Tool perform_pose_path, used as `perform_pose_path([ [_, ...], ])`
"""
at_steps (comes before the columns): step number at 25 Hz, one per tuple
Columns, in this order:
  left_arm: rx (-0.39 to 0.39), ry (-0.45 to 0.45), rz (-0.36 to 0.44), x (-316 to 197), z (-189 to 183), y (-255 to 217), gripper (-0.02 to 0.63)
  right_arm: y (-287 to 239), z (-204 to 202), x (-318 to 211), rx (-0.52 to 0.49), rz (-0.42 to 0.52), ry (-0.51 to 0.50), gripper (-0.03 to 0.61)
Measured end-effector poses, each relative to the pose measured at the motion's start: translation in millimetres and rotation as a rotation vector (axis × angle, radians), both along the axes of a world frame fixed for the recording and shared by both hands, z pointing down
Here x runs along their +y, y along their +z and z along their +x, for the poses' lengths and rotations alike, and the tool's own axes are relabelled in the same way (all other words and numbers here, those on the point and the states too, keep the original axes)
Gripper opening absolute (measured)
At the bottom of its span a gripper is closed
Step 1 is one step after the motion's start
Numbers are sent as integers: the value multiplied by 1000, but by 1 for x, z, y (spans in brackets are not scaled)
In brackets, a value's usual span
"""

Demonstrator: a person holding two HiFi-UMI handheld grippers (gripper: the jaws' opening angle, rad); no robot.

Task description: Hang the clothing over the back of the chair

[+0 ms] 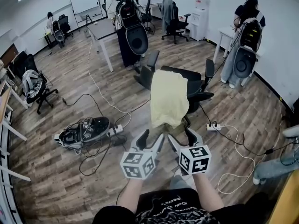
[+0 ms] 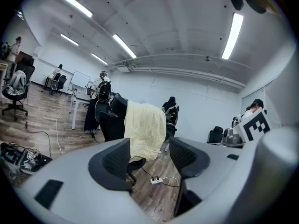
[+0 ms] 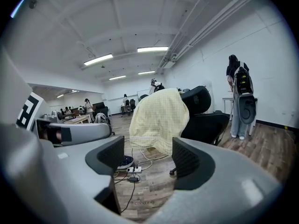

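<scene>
We see a pale yellow garment [image 1: 169, 99] draped over the back of a black office chair [image 1: 198, 85]. It covers the backrest from the top edge downward, and its lower hem hangs free behind the chair, on the side nearest us. The chair's armrests and seat stick out past the cloth on the far side.

Our two grippers sit low in the head view, side by side and close together, just short of the hem. The left gripper [image 1: 150, 139] has its jaws spread apart with nothing between them. In its own view the garment [image 2: 145, 129] shows through the gap, beyond the jaws and clear of them. The right gripper [image 1: 182, 138] is likewise spread and empty, with the garment [image 3: 159, 118] ahead of it and not touching.

Open wooden floor [image 1: 117, 83] surrounds the chair. A white power strip [image 1: 213, 126] and its cables lie just right of the chair's base. A heap of equipment and cords [image 1: 84, 130] sits to the left. Farther off stand a white desk [image 1: 100, 29] and two people wearing backpack rigs.
</scene>
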State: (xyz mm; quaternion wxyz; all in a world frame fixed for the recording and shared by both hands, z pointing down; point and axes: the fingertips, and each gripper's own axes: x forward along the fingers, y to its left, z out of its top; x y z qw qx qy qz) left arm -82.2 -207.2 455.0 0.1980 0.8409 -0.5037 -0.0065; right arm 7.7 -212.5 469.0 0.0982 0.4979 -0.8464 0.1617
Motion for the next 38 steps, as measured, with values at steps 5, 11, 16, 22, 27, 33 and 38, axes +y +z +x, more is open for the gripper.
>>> perform_pose_path([
  [5, 14, 31, -7, 14, 6, 5, 195, 3, -2, 13, 15, 1, 5, 242],
  [11, 15, 41, -33, 34, 7, 21, 104, 10, -12, 32, 26, 4, -35, 147],
  [16, -7, 4, -20, 42, 5, 26, 68, 19, -13, 45, 43, -2, -18, 115],
  [22, -28, 13, -47, 52, 10, 37, 26, 22, -12, 55, 59, 10, 0, 71],
  [27, -28, 17, -57, 57, 12, 40, 11, 26, -8, 60, 61, 0, 13, 32],
  [33, -26, 16, -56, 58, 13, 39, 11, 28, -3, 60, 63, -12, 33, 5],
  [38, -25, 19, -55, 62, 17, 39, 11, 33, -4, 67, 61, -19, 33, 5],
])
